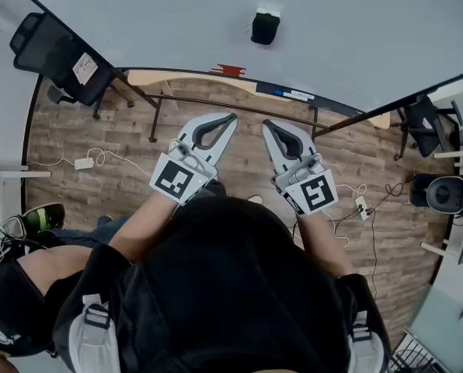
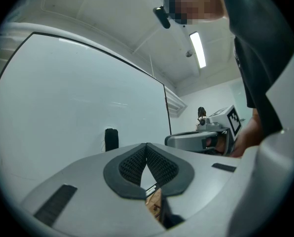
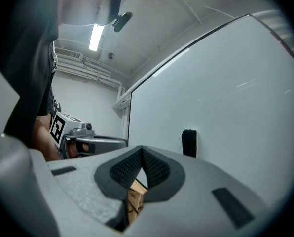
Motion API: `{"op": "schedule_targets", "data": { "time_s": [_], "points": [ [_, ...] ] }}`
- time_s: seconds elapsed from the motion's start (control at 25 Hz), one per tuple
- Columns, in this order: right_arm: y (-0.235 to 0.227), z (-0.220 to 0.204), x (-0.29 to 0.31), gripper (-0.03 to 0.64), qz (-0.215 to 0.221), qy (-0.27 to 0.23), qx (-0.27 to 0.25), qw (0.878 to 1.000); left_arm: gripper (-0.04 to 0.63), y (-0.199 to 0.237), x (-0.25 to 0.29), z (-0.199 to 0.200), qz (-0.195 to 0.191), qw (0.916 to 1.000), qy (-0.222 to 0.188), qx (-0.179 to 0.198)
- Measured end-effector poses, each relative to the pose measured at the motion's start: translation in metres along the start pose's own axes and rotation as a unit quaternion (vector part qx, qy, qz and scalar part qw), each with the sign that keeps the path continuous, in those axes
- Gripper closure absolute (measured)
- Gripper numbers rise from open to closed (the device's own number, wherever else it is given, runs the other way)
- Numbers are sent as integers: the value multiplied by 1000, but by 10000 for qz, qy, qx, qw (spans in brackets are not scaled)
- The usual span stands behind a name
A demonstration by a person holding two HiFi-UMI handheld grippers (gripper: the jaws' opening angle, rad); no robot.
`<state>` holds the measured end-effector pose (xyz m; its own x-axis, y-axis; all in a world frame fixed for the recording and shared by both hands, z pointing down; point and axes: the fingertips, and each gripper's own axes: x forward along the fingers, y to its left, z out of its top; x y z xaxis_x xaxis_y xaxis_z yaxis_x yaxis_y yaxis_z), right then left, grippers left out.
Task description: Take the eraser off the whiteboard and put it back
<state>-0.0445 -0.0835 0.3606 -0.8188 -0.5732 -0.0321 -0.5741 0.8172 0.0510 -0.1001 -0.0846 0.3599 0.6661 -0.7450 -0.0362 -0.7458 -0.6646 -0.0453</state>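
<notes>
The black rectangular eraser [image 1: 265, 28] sits on the white whiteboard [image 1: 154, 22]. The board's pale ledge [image 1: 169, 78] below holds a red item [image 1: 229, 70] and markers [image 1: 294, 95]. The left gripper [image 1: 232, 117] and right gripper [image 1: 266, 123] have their jaws together on nothing, apart from the eraser.

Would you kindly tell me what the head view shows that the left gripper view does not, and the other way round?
Only the head view: the black office chair and the white power cable by it. Only the left gripper view: the ceiling light. Both: the whiteboard, the black eraser stuck on it, and the left tool and right tool, each shut and empty.
</notes>
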Motion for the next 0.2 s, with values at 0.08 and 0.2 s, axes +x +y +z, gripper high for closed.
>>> {"op": "schedule_targets", "data": {
  "time_s": [0.08,0.2],
  "points": [
    [-1,1,0,617,-10,-1,5,10000,600,1,0,0,1,10000,0,9],
    [-2,1,1,617,-24,-2,8,10000,600,3,0,1,6,10000,1,15]
  ]
}}
